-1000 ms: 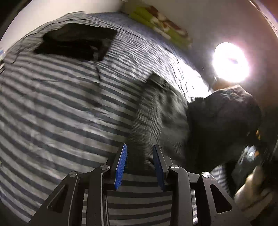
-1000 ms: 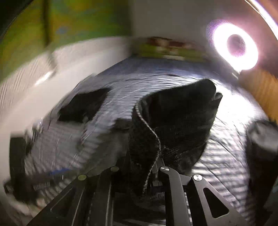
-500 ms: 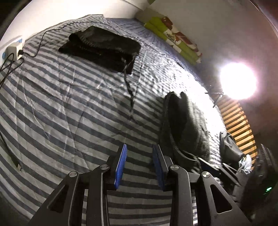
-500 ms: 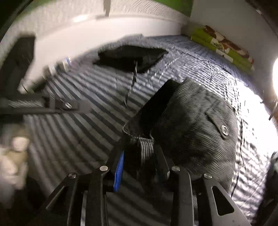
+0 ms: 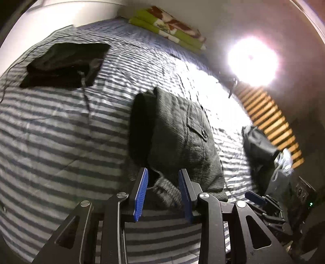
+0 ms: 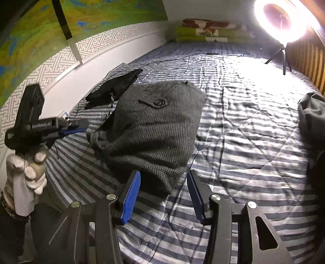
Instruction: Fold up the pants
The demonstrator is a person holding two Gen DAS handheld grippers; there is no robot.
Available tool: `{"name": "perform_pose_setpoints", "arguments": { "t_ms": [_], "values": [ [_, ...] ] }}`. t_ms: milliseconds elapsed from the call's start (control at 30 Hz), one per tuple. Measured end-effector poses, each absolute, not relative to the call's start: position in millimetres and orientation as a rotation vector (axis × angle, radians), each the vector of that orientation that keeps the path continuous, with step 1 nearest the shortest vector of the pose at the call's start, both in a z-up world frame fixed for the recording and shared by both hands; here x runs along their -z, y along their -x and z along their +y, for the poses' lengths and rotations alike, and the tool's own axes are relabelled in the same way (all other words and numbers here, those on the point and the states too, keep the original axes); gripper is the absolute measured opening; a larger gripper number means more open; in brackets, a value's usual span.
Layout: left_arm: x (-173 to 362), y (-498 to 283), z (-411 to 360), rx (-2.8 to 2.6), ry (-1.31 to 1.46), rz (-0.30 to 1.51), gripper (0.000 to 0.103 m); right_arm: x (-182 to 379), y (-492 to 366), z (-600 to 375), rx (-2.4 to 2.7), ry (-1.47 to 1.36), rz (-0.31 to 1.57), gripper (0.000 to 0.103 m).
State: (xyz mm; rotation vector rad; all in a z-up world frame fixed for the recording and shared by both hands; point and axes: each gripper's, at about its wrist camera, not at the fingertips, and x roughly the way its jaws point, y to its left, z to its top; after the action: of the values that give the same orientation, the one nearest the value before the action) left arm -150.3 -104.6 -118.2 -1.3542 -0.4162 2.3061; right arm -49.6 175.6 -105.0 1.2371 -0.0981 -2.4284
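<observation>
The striped bed now carries the grey pants as a folded bundle in the middle of the frame, where a second ago they hung. The right gripper has just let go, its jaws half open and empty. The left gripper, jaws narrowly apart, grips nothing.

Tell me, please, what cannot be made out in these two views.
- Left wrist view: the grey corduroy pants' near hem, hidden behind the left gripper.
- Right wrist view: the black folded garment's near side, hidden by the pants.
- Both views: anything around the ring light, lost in glare.
</observation>
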Motion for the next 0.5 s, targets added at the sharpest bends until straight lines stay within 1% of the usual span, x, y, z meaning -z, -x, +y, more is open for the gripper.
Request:
{"name": "perform_pose_setpoints", "arguments": {
  "t_ms": [100, 167, 200, 233, 267, 300, 400, 500],
  "values": [
    [132, 162, -88, -2.269, 1.422, -0.384, 0.034, 117, 60, 160, 2.432, -1.245, -0.024, 0.045],
    [144, 173, -81, -2.264, 1.473, -0.347, 0.036, 126, 67, 150, 2.442, -1.243, 0.034, 0.044],
    [148, 176, -79, -2.268, 1.494, -0.338, 0.035, 130, 72, 145, 2.437, -1.249, 0.06, 0.033],
    [153, 180, -77, -2.262, 1.512, -0.325, 0.033, 135, 76, 142, 2.427, -1.27, 0.079, 0.019],
    [158, 182, -74, -2.264, 1.534, -0.302, 0.026, 141, 78, 139, 2.395, -1.306, 0.1, 0.004],
    [161, 182, -73, -2.303, 1.557, -0.269, 0.017, 143, 78, 138, 2.366, -1.324, 0.122, 0.004],
    [164, 174, -75, -2.304, 1.565, -0.259, 0.017, 140, 63, 141, 2.345, -1.275, 0.284, 0.004],
    [164, 162, -76, -2.286, 1.555, -0.229, 0.017, 144, 60, 149, 2.315, -1.319, 0.322, 0.004]
  ]
}}
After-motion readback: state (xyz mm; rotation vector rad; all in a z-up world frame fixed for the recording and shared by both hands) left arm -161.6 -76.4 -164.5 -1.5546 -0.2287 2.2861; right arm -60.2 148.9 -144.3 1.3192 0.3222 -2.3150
